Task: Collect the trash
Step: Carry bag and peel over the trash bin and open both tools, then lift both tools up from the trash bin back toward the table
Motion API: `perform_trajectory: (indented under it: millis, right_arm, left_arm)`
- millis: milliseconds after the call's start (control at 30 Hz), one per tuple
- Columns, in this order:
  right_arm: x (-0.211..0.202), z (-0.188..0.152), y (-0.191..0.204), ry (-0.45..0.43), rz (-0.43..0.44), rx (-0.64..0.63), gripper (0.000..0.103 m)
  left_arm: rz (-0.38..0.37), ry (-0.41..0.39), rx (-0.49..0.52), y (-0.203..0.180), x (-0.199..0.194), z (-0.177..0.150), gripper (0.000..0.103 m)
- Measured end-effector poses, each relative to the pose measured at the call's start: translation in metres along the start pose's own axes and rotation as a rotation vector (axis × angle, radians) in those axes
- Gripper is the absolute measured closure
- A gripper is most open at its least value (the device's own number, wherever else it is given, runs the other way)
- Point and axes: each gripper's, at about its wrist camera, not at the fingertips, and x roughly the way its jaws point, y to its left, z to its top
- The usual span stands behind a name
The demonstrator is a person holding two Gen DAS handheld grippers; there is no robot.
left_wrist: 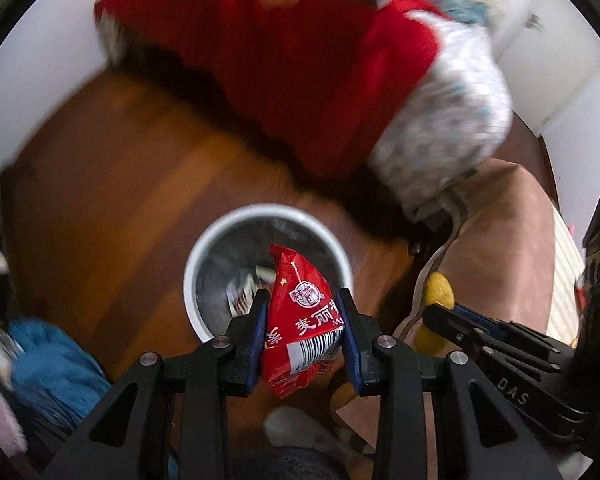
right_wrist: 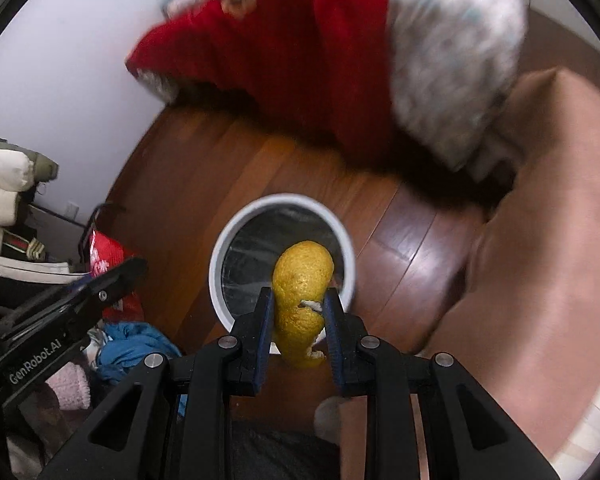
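Note:
My left gripper (left_wrist: 303, 304) is shut on a red snack wrapper (left_wrist: 300, 320) with a barcode, held above a round white trash bin (left_wrist: 204, 248) lined with a clear bag on the wooden floor. My right gripper (right_wrist: 296, 304) is shut on a yellow citrus peel (right_wrist: 302, 280), held above the near side of the same bin (right_wrist: 236, 224). In the left wrist view the right gripper (left_wrist: 440, 316) with the peel (left_wrist: 440, 288) shows at the right. In the right wrist view the left gripper (right_wrist: 112, 276) with the wrapper (right_wrist: 104, 256) shows at the left.
A red blanket (left_wrist: 300, 64) and a patterned white quilt (left_wrist: 452, 112) hang off a bed behind the bin. A brown cushion (left_wrist: 512, 256) lies at the right. Blue cloth (left_wrist: 52, 364) and pink cloth (right_wrist: 74, 388) lie at the left, by piled items (right_wrist: 8, 184).

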Motion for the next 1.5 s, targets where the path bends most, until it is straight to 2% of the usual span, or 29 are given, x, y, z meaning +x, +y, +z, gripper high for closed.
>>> perform_trajectory:
  millis: [133,200,233,267,400,433,467,500,533,600,667,700,833,1067,1333,1500]
  right_arm:
    - [0.055,0.018,-0.004,0.084,0.011,0.009,0.077]
    - [0.077,0.026,-0.004,0.109,0.008,0.008,0.077]
    - [0.085,0.03,-0.004,0.12,0.009,0.007,0.077]
    - [0.097,0.035,-0.004,0.137,0.01,0.007,0.077]
    - [0.125,0.05,-0.008,0.179,0.036,0.012,0.077]
    - [0.127,0.051,-0.008,0.175,0.031,0.009,0.076]
    - [0.127,0.053,-0.008,0.167,0.026,0.003,0.07]
    - [0.127,0.054,-0.01,0.16,0.023,-0.001,0.054]
    - [0.125,0.053,-0.011,0.154,0.011,0.0,0.047]
    - [0.119,0.053,-0.011,0.141,-0.004,-0.009,0.022]
    - [0.113,0.052,-0.01,0.133,-0.028,-0.025,0.004]
    - [0.109,0.049,-0.008,0.124,-0.053,-0.04,0.0]
    - [0.095,0.036,-0.002,0.104,-0.155,-0.094,0.0]
    - [0.078,0.009,0.01,0.106,-0.205,-0.146,0.0]
    - [0.039,-0.009,0.012,0.074,-0.205,-0.131,0.0]
    - [-0.004,-0.018,0.016,0.011,-0.197,-0.125,0.0]
  left_arm:
    - [-0.041,0.117,-0.101,0.036,0.047,0.009,0.07]
    - [-0.046,0.139,-0.133,0.043,0.06,0.012,0.07]
    - [-0.028,0.144,-0.141,0.047,0.067,0.014,0.063]
    - [-0.017,0.149,-0.147,0.049,0.071,0.015,0.047]
    - [-0.02,0.148,-0.193,0.062,0.079,0.018,0.025]
    - [-0.002,0.144,-0.198,0.063,0.08,0.018,0.011]
    - [0.011,0.142,-0.195,0.064,0.08,0.02,0.0]
    - [0.039,0.137,-0.189,0.064,0.079,0.02,0.0]
    - [0.061,0.132,-0.185,0.065,0.078,0.019,0.0]
    - [0.084,0.118,-0.177,0.07,0.073,0.015,0.0]
    - [0.118,0.098,-0.16,0.071,0.069,0.01,0.0]
    - [0.136,0.092,-0.153,0.071,0.068,0.008,0.0]
    - [0.203,0.07,-0.124,0.069,0.062,-0.004,0.0]
    - [0.221,0.046,-0.09,0.056,0.047,-0.023,0.0]
    - [0.227,-0.026,-0.043,0.035,0.003,-0.036,0.0]
    - [0.225,-0.084,-0.024,0.026,-0.029,-0.047,0.0]
